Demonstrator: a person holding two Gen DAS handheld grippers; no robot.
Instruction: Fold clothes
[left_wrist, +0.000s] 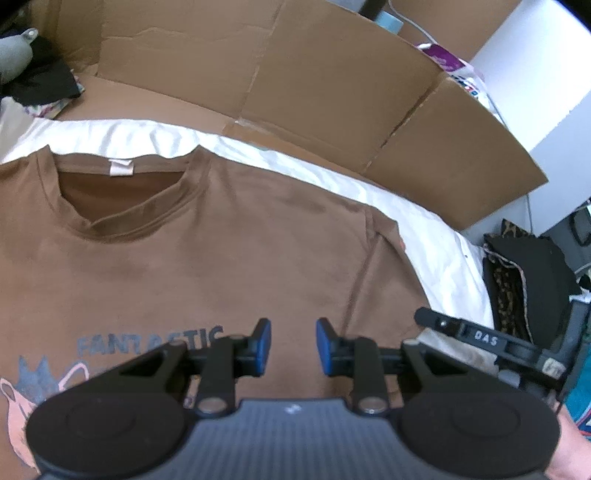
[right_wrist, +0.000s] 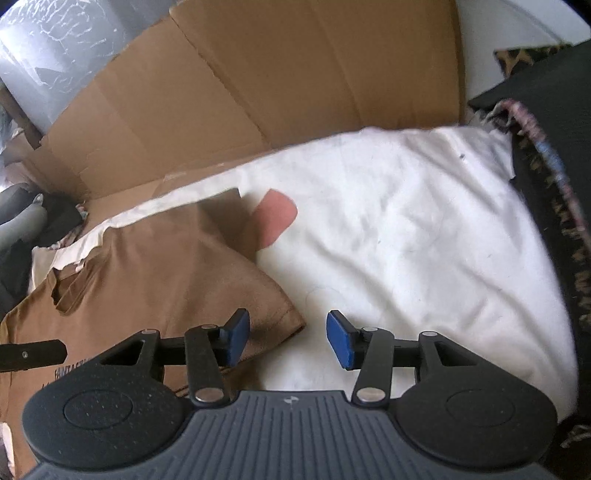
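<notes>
plainly the brown t-shirt (left_wrist: 207, 251) lies face up and spread flat on the white sheet (left_wrist: 424, 236), collar toward the cardboard (left_wrist: 332, 92), laid out ready for a first fold. the left hand-held gripper (left_wrist: 293, 347) hovers over its chest, jaws slightly apart and empty; the right hand-held gripper (right_wrist: 288, 338) stands open at the sleeve (right_wrist: 266, 306) hem, likely to pinch it.
</notes>
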